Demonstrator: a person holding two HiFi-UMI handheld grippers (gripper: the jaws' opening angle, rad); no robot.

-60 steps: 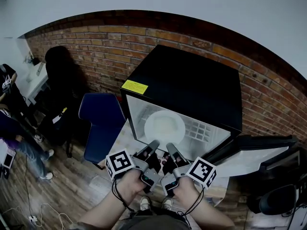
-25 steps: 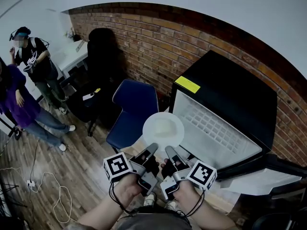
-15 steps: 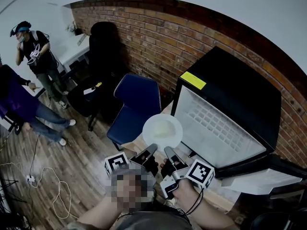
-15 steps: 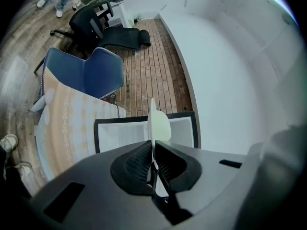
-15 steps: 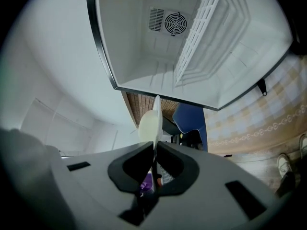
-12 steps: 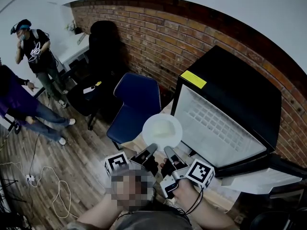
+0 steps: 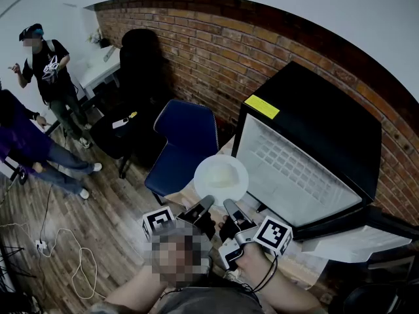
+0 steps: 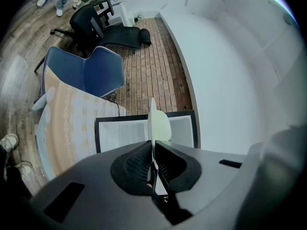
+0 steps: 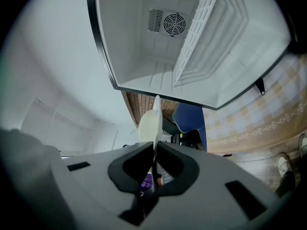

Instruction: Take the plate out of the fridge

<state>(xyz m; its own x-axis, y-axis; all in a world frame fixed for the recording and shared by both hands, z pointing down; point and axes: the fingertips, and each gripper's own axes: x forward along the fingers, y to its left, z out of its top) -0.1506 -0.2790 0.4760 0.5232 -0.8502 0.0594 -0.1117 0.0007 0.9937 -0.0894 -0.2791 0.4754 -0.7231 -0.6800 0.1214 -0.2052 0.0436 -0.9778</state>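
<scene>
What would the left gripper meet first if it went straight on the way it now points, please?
The left gripper is shut on the plate; beyond it, the open fridge lies straight ahead, though depth is unclear.

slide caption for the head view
Left gripper and right gripper hold a round white plate outside the open black fridge
</scene>
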